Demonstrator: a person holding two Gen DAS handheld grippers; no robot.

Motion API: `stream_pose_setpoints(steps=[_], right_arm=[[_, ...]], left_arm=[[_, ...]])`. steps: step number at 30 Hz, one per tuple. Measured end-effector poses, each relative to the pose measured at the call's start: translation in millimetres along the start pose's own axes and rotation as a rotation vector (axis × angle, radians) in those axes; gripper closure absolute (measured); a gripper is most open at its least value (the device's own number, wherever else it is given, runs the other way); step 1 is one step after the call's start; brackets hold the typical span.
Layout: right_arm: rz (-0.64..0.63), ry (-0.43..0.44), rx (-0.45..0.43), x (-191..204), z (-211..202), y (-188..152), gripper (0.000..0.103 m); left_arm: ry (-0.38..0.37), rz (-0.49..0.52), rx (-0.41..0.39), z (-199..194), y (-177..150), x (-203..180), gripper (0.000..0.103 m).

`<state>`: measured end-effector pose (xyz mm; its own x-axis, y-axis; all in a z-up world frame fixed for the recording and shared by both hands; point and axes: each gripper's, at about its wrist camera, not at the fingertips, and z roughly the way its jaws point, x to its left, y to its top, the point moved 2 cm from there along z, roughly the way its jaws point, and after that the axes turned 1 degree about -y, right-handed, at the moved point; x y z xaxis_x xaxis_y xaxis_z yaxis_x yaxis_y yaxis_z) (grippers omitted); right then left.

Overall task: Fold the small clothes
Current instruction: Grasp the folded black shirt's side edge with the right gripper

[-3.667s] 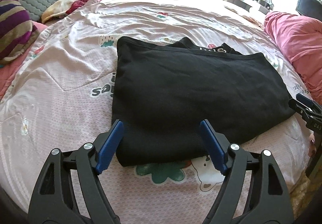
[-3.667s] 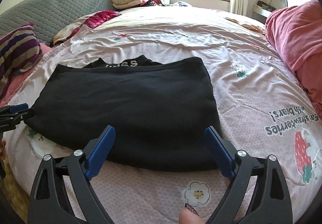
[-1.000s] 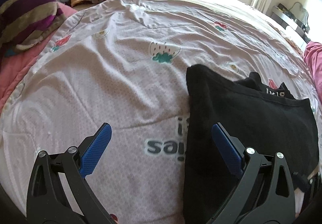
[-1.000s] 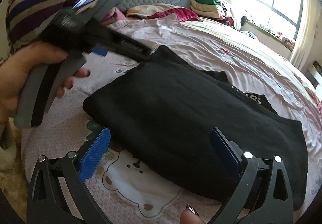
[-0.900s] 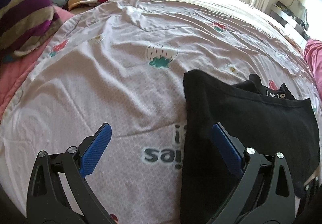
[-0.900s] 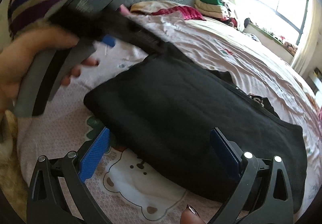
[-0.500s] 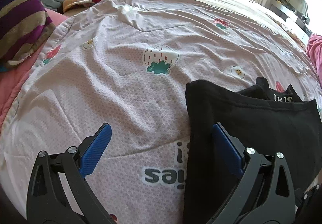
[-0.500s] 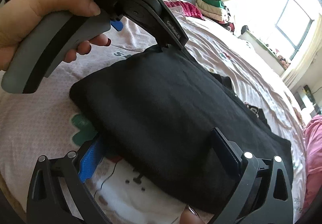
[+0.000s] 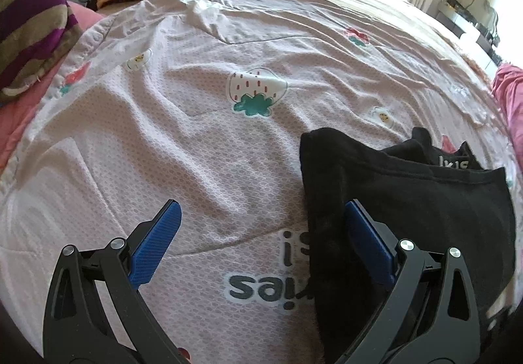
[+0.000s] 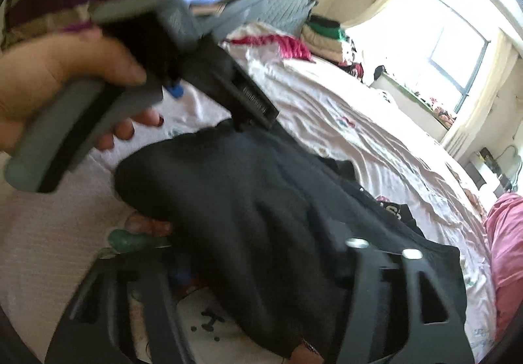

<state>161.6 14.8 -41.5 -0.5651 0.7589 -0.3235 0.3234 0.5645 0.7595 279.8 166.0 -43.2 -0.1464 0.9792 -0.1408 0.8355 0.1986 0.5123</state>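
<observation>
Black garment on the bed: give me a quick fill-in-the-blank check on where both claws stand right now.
1. The folded garment is ____ in colour.
2. In the left wrist view, the left claw is ____, its fingers wide apart.
3. Of the left claw's blue pads, the ____ one overlaps the garment's left edge.
4. The garment lies on a pink bedspread printed with ____ and flowers.

Missing words: black; open; right; strawberries

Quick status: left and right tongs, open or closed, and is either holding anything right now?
Left tongs: open, empty, straddling the black garment's edge.
Right tongs: blurred, closing around the garment; cannot tell.
</observation>
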Motion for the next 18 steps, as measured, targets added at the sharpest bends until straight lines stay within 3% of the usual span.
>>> stream_pose_setpoints(steps=[1, 2, 9, 13, 18], right_arm=[[0.007, 0.005, -0.01, -2, -2, 0, 0.086], [0.011, 0.011, -0.019, -4, -4, 0, 0.091], [0.022, 0.017, -0.032, -1, -14, -1, 0.093], [0.054, 0.015, -0.05, -3, -23, -2, 0.094], [0.1, 0.003, -0.075, -10, -31, -3, 0.094]], left_arm=[[-0.017, -0.008, 0.003, 0, 0, 0, 0.01], [-0.045, -0.022, 0.008, 0, -1, -1, 0.01], [-0.248, -0.079, 0.056, 7, -7, -15, 0.01], [-0.262, -0.071, 0.058, 8, -10, -24, 0.01], [-0.323, -0.069, 0.059, 5, -12, -35, 0.046]])
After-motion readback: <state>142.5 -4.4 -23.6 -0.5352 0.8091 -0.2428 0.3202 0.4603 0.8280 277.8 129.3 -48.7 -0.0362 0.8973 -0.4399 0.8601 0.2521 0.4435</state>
